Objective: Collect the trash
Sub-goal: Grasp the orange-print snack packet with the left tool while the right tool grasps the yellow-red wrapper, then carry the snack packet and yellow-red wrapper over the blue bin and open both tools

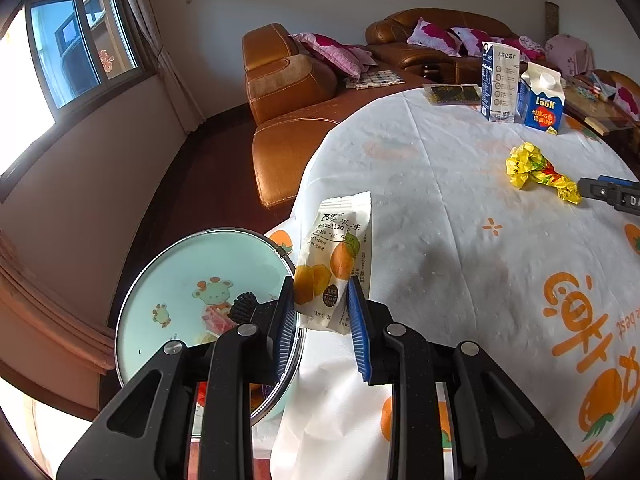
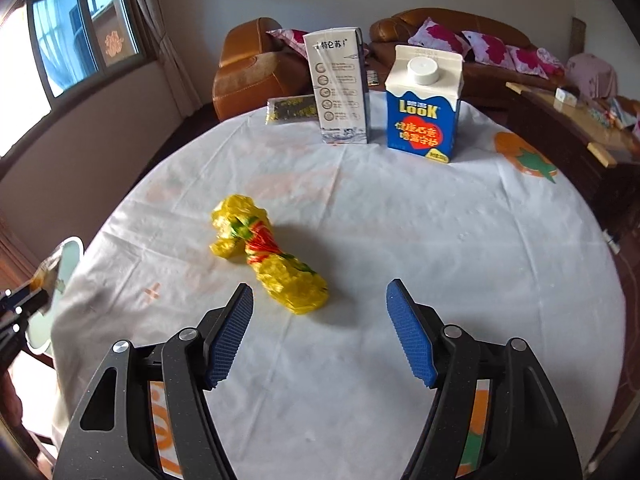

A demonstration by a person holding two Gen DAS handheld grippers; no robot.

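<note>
My left gripper (image 1: 322,304) is shut on a white snack wrapper (image 1: 336,264) printed with orange fruit, held upright at the table's left edge beside a mint-green bin (image 1: 192,300) with a cartoon lid. A crumpled yellow wrapper (image 1: 538,170) lies on the white tablecloth; in the right wrist view the yellow wrapper (image 2: 268,252) lies just ahead of my right gripper (image 2: 320,312), which is open and empty above the cloth. The right gripper's tip (image 1: 612,194) shows at the left view's right edge, touching the yellow wrapper's end.
A white milk carton (image 2: 340,88), a blue LOOK carton (image 2: 424,108) and a dark flat packet (image 2: 292,108) stand at the table's far side. Brown leather sofas (image 1: 288,92) with pink cushions lie beyond. A wooden side table (image 2: 568,120) stands right.
</note>
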